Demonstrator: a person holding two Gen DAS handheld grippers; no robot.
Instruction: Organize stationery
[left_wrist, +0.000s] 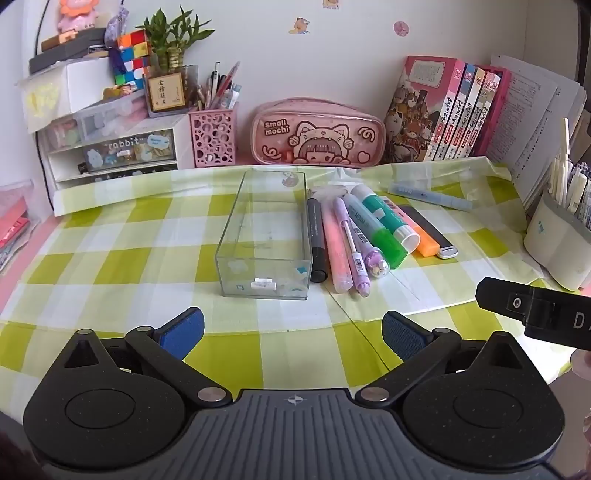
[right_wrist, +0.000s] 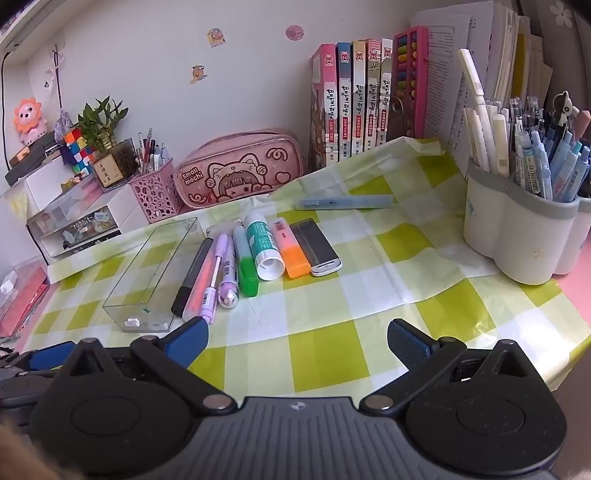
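Note:
A clear plastic box (left_wrist: 264, 236) (right_wrist: 155, 273) lies on the green checked cloth, holding only a small white eraser (left_wrist: 263, 284). Right of it lie several pens and markers in a row: a black marker (left_wrist: 317, 240), a pink highlighter (left_wrist: 335, 251), a purple pen (left_wrist: 352, 243), a green highlighter (left_wrist: 380, 236), a glue stick (right_wrist: 263, 245), an orange highlighter (right_wrist: 291, 253) and a black-and-white eraser case (right_wrist: 319, 249). A blue highlighter (right_wrist: 345, 202) lies apart, farther back. My left gripper (left_wrist: 293, 336) is open and empty, in front of the box. My right gripper (right_wrist: 297, 343) is open and empty, in front of the row.
A pink pencil case (left_wrist: 317, 134), a pink pen cup (left_wrist: 213, 136) and small drawers (left_wrist: 110, 155) stand along the wall. Books (right_wrist: 351, 99) stand at the back right. A white holder full of pens (right_wrist: 517, 236) stands at the right edge. The right gripper's body shows in the left wrist view (left_wrist: 535, 310).

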